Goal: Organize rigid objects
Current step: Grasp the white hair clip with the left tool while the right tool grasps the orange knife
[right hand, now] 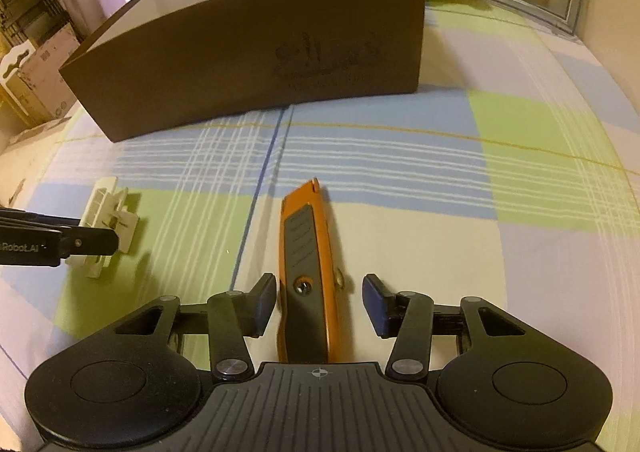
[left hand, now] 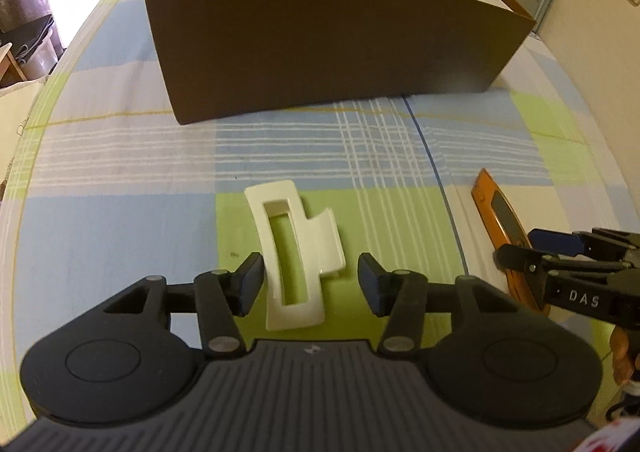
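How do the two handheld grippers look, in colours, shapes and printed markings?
Both are alike. The left gripper and right gripper have matte black bodies with two round discs, a ribbed grey centre plate, black linkage arms with silver pivot pins, and dark blue finger pads. Seen from the side, white lettering reads "DAS" on the right one and "Robot.AI" on the left one.

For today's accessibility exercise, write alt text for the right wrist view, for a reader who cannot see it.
An orange utility knife with a grey grip lies between the open black fingers of the right gripper, untouched, on a plaid cloth. Behind it stands an open brown cardboard box; at left, the left gripper reaches a white plastic hair claw.
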`<state>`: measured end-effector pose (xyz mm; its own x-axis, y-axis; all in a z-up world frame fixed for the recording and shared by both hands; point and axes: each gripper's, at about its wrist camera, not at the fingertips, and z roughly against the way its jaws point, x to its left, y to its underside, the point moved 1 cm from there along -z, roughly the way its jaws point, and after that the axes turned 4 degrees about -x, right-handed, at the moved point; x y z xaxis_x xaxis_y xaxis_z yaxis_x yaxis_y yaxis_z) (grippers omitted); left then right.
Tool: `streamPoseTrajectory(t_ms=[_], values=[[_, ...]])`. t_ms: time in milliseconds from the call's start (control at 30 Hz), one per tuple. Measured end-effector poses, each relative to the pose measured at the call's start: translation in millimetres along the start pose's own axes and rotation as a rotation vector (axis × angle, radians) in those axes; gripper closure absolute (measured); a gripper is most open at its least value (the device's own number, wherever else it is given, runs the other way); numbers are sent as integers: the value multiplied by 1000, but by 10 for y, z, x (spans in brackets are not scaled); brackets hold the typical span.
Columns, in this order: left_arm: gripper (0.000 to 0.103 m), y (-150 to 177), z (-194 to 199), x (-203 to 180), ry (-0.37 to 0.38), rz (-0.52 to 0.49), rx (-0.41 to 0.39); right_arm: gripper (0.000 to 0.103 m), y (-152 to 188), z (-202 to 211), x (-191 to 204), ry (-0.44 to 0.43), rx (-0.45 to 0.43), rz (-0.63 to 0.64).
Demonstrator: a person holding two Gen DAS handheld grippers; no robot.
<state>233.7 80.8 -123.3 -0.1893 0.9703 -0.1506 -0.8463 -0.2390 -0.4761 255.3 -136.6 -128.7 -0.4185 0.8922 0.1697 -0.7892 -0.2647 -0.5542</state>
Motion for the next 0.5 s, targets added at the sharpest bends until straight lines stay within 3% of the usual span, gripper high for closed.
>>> streamPoseTrajectory(t_ms=[267, 333, 500], values=[[56, -51, -121, -27, -34, 11, -11, 62, 41, -29, 165, 34, -28, 84], [61, -51, -134, -33, -40, 1, -11, 70, 60, -23, 173, 51, -37, 106], [67, -20, -107, -47, -56, -42, -17, 70, 58, -17, 145, 40, -39, 100]])
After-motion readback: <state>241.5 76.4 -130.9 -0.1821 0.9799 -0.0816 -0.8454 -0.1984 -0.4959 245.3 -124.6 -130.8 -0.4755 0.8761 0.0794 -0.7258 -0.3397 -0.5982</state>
